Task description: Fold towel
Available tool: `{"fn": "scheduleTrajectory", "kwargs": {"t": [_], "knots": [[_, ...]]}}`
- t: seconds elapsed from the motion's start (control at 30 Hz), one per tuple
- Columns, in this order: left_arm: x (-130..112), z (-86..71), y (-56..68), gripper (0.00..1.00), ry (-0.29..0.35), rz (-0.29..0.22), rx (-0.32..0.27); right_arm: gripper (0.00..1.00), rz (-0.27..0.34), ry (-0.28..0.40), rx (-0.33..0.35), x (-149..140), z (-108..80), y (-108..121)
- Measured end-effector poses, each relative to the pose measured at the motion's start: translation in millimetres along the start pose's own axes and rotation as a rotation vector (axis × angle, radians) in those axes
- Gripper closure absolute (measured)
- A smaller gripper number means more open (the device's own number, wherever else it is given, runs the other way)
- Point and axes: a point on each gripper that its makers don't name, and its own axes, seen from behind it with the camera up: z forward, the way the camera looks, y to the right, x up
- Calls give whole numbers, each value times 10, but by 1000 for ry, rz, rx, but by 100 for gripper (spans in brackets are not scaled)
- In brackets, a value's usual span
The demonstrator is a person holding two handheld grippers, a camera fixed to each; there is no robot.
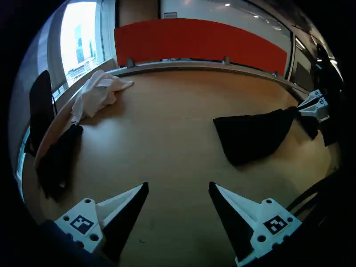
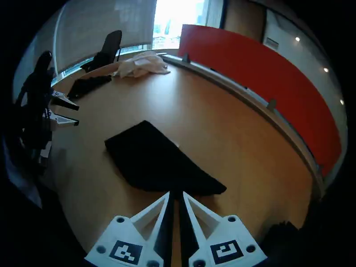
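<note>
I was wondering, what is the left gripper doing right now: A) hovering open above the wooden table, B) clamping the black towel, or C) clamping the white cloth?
A: the left gripper has its fingers wide apart with the wooden table showing between them, while the black towel and white cloth lie farther off.

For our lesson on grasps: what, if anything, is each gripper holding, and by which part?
The right gripper pinches the black towel at its near corner. The left gripper is open, holding nothing.
</note>
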Motion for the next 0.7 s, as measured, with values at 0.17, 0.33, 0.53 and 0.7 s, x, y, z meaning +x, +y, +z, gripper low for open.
{"fn": "scheduleTrajectory", "kwargs": {"t": [0.17,0.33,0.53,0.7], "knots": [[-14,-23,19,0,2,-6,-1,94,-44,38,30,312,35,-105],[-33,-29,33,0,3,-9,0,94,-70,58,53,500,75,-192],[-43,-39,19,0,7,-16,2,94,-92,58,70,578,125,-252],[-60,-44,-10,0,5,-23,5,94,-109,59,86,642,169,-307]]}}
